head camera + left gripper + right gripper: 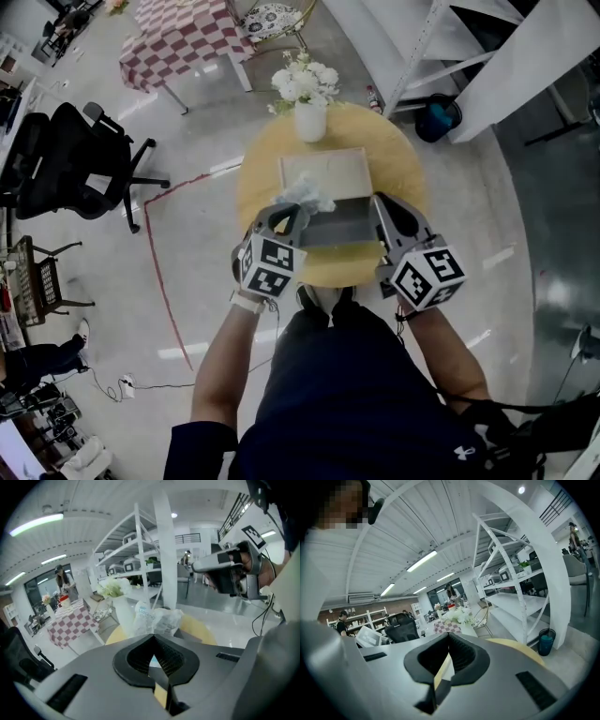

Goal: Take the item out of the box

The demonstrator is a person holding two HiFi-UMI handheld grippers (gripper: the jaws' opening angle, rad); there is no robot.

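Note:
A grey box with its beige lid folded back lies on the round yellow table. A crumpled clear plastic bag rises at the box's left far corner. My left gripper is at that corner, shut on the bag's lower edge. In the left gripper view the bag stands up just past the left gripper. My right gripper is at the box's right side, and the right gripper shows its jaws shut with only the table beyond.
A white vase of flowers stands at the table's far edge, behind the lid. A black office chair and a checkered table are to the left. White shelving and a blue bin are to the right.

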